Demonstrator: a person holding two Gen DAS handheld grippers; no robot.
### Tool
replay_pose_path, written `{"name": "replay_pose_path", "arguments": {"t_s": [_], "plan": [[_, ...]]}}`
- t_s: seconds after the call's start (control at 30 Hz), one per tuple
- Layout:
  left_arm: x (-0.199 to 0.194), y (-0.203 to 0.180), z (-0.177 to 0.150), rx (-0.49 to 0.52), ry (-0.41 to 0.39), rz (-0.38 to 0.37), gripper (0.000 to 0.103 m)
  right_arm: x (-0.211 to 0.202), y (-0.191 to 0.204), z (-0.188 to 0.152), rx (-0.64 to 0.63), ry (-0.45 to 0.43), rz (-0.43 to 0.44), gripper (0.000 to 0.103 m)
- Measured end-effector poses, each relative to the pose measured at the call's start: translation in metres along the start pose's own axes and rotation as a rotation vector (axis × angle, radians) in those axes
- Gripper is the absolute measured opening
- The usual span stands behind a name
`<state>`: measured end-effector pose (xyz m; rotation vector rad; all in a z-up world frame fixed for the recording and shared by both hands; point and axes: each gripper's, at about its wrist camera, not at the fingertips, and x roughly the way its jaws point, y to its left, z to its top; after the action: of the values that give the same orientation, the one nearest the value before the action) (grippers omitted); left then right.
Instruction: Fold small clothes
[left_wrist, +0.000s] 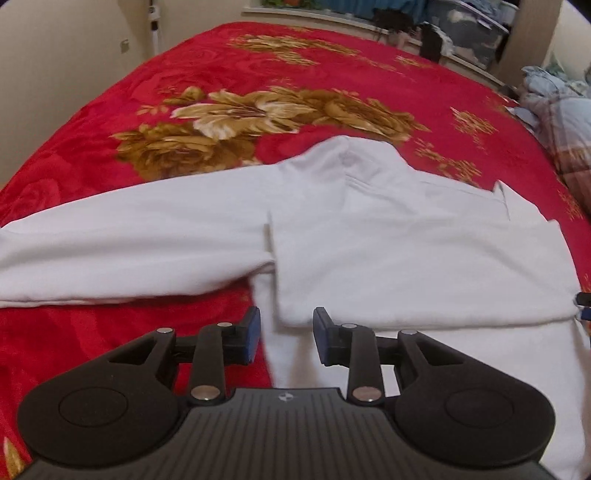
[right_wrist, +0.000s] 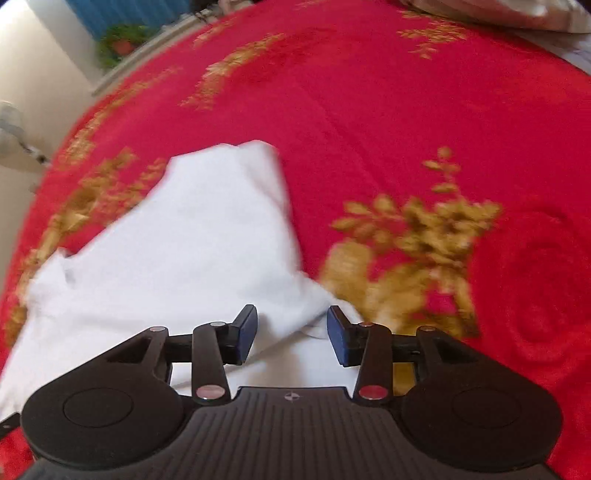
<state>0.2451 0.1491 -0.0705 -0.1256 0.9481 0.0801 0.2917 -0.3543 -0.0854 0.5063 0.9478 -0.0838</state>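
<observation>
A white garment (left_wrist: 388, 251) lies on the red bed; its lower part is folded up over the body and one sleeve (left_wrist: 122, 251) stretches out flat to the left. My left gripper (left_wrist: 286, 334) hovers at the near folded edge with its blue pads apart and cloth below the gap, not pinched. In the right wrist view the same white garment (right_wrist: 192, 243) runs up to a point. My right gripper (right_wrist: 291, 332) is open over a rumpled corner, and neither pad presses on it.
A red blanket (left_wrist: 258, 62) with gold flowers covers the whole bed. A heap of pale blue and checked bedding (left_wrist: 557, 107) sits at the right edge. Shelves with boxes (left_wrist: 469, 29) stand beyond the far end and a wall (left_wrist: 55, 55) runs along the left.
</observation>
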Motion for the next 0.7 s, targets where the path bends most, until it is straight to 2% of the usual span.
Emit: {"name": "replay_pose_path", "arguments": {"t_s": [0.23,0.33,0.43,0.5,0.6,0.7], "plan": [[-0.030,0.027,0.019,-0.067,-0.134,0.056,0.037,-0.028,0.014,0.001,-0.082,-0.139,0.050,0.044],[-0.036,0.039,0.025,-0.096,-0.162,0.072,0.039,-0.032,0.026,0.002,-0.107,-0.180,0.055,0.044],[-0.043,0.049,0.028,-0.111,-0.182,0.081,0.043,-0.048,0.040,0.002,-0.187,-0.237,0.040,0.044],[-0.047,0.055,0.031,-0.123,-0.198,0.083,0.046,-0.071,0.053,0.002,-0.232,-0.288,0.020,0.044],[-0.053,0.061,0.033,-0.138,-0.212,0.090,0.048,-0.109,0.070,0.006,-0.253,-0.319,0.062,0.045],[-0.055,0.063,0.030,-0.148,-0.212,0.091,0.049,-0.139,0.082,0.004,-0.264,-0.388,0.086,0.052]]}}
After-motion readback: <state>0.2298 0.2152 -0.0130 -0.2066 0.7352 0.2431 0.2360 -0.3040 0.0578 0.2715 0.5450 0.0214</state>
